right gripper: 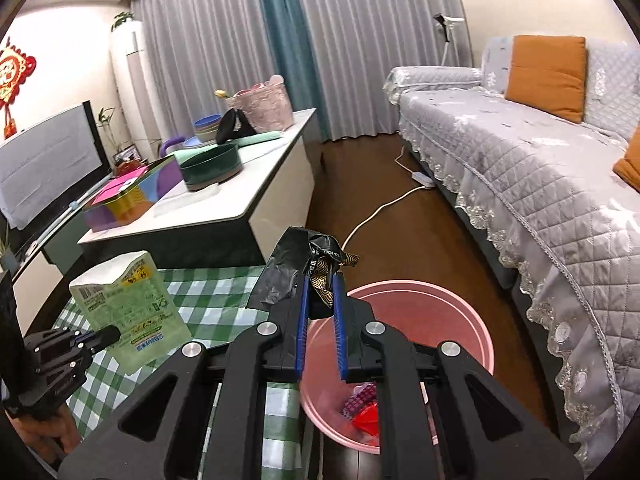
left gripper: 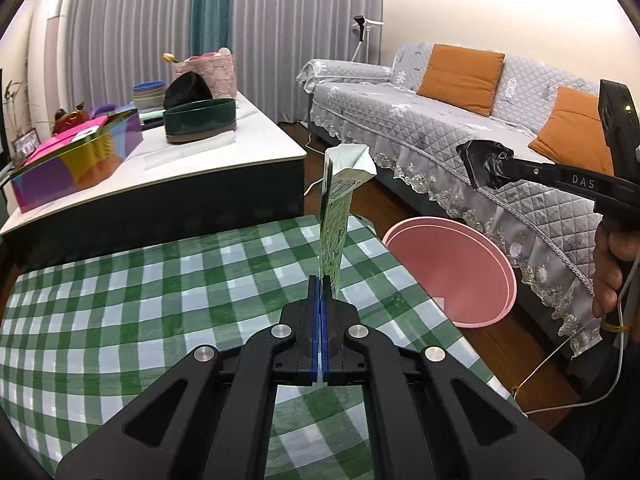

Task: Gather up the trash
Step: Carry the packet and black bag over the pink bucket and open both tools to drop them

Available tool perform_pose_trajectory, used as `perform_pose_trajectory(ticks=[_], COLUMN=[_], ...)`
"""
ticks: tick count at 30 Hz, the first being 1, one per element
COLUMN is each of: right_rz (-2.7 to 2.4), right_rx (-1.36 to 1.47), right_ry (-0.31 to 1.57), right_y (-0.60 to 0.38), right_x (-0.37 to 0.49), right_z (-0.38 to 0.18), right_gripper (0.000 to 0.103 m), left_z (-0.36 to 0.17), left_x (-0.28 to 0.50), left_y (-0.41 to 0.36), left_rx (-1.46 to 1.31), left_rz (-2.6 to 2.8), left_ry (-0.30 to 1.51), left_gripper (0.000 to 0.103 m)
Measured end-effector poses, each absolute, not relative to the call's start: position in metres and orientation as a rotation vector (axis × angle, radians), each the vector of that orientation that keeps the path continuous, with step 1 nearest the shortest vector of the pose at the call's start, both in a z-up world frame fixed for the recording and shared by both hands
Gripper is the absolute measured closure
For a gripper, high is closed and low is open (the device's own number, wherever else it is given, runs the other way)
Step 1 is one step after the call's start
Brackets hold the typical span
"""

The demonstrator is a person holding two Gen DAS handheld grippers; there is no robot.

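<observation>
Left gripper (left gripper: 321, 280): nearest the left wrist lens; jaws pressed together on the bottom edge of a green printed pouch (left gripper: 335, 224), which stands upright from the tips with its white top folded over.
Right gripper (right gripper: 320, 304): nearest the right wrist lens; blue-padded jaws a narrow gap apart, pinching a crumpled black wrapper (right gripper: 316, 264) with a gold-patterned strip; the wrapper spills over the left finger and above the tips.
Below the right gripper: a pink bin (right gripper: 472, 320) on the dark wood floor, its mouth straight under the fingers; red and patterned scraps (right gripper: 362, 408) lie at its bottom.
Below the left gripper: a green-and-white checked cloth (left gripper: 140, 312) covering the table; the pink bin is just off the cloth's right edge, to the right of the pouch.
Between the grippers: the right one holds its wrapper above and right of the pouch, apart from it.
Ahead, left: a white-topped low cabinet (left gripper: 256, 136) carrying a dark green round dish (left gripper: 200, 120), a multicoloured box (left gripper: 76, 160) and a pink lace-patterned basket (left gripper: 208, 74).
Ahead, right: a grey quilted sofa (left gripper: 420, 120) with orange cushions (left gripper: 460, 78).
Far back: grey curtains (left gripper: 132, 20) with a teal panel.
</observation>
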State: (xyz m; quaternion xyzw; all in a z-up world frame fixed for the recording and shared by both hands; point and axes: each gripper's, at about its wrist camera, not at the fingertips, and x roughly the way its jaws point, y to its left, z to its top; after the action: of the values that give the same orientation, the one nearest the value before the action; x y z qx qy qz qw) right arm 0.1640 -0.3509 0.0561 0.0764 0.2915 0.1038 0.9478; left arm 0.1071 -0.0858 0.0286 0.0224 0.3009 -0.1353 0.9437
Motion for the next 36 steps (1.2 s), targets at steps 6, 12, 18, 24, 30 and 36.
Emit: perform_pose_trajectory(ticks=[6,12,18,24,30,36], right_rz=[0.180,0.131,0.086,0.046,0.015,-0.011], right_rx=[0.165,0.183,0.195,0.204,0.197,0.191], right_ry=[0.595,0.592,0.604,0.628,0.632,0.641], right_y=[-0.360,-0.376,-0.392,-0.404,-0.411,-0.417], right_x=[0.165,0.167,0.171,0.176,0.181,0.186], right_z=[0.055,0.054,0.048,0.040,0.036,0.032], right_gripper=[0.091,0.091,0.091,0.091,0.091,0.091], left_z=[0.027,0.030,0.036,0.041,0.039,0.033], left_x=[0.112,0.118,0.129,0.146,0.166,0.182], left_y=[-0.095,-0.108,-0.130,-0.157,-0.185,-0.208], left_rx=[0.043,0.039,0.028,0.019,0.022,0.042], left_rz=[-0.292,-0.315,-0.353,-0.390,-0.424,-0.446], left_ry=[0.618,0.622,0.611,0.604,0.612,0.625], left_gripper=[0.103,0.103,0.103,0.103,0.103,0.103])
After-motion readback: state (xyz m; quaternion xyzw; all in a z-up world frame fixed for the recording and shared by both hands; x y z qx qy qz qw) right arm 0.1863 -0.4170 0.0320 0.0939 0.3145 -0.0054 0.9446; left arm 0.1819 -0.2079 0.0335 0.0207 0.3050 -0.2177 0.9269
